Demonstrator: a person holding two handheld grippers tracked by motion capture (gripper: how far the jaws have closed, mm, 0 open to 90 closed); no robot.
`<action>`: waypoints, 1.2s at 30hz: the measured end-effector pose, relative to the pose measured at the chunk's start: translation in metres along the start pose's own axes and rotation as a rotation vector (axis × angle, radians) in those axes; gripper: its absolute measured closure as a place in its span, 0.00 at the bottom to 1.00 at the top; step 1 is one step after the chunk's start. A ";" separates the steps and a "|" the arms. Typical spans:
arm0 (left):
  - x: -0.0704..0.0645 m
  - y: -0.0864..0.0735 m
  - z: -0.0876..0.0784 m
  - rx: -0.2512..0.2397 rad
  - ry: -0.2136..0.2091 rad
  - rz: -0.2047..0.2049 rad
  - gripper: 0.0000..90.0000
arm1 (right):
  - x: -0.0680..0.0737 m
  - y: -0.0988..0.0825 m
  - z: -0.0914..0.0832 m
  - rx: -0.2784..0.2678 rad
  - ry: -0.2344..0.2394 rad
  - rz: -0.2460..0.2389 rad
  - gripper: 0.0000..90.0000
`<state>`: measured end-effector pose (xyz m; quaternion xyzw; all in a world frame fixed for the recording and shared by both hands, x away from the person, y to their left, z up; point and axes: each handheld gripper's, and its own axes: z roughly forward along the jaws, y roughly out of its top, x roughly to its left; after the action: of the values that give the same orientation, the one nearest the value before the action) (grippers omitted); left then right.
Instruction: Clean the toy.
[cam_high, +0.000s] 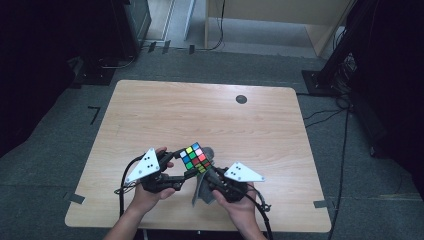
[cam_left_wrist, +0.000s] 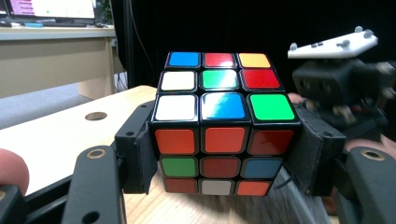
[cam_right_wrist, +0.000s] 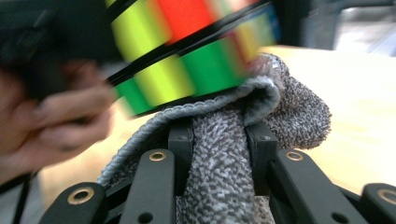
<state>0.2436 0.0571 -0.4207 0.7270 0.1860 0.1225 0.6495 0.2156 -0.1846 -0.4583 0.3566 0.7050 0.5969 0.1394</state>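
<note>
A scrambled Rubik's cube (cam_high: 194, 157) is held just above the wooden table (cam_high: 200, 115), near its front edge. My left gripper (cam_high: 191, 164) is shut on it. In the left gripper view the black pads (cam_left_wrist: 140, 156) press the cube (cam_left_wrist: 224, 135) on both sides. My right gripper (cam_high: 206, 179) is shut on a grey cloth (cam_high: 201, 191), which hangs below it. In the right gripper view the cloth (cam_right_wrist: 219, 186) is pinched between the jaws of my right gripper (cam_right_wrist: 219, 144), and its folded top lies against the underside of the blurred cube (cam_right_wrist: 187, 51).
A small dark round hole (cam_high: 241, 99) sits in the table at the far right of centre. Black stands (cam_high: 340, 60) and cables lie on the carpet around the table. A person's hand (cam_right_wrist: 51, 126) is close to the cube.
</note>
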 end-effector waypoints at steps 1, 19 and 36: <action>-0.001 0.001 0.000 0.001 0.001 0.005 0.39 | 0.010 -0.003 0.007 0.033 0.042 -0.038 0.78; -0.003 0.005 0.002 -0.008 -0.006 -0.005 0.39 | 0.005 0.001 -0.005 -0.004 -0.017 -0.039 0.78; 0.000 0.010 0.002 0.006 0.023 -0.068 0.39 | -0.017 0.003 -0.016 -0.009 -0.140 0.050 0.78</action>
<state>0.2461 0.0543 -0.4113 0.7206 0.2185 0.1083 0.6490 0.2191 -0.2079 -0.4552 0.4143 0.6817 0.5770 0.1754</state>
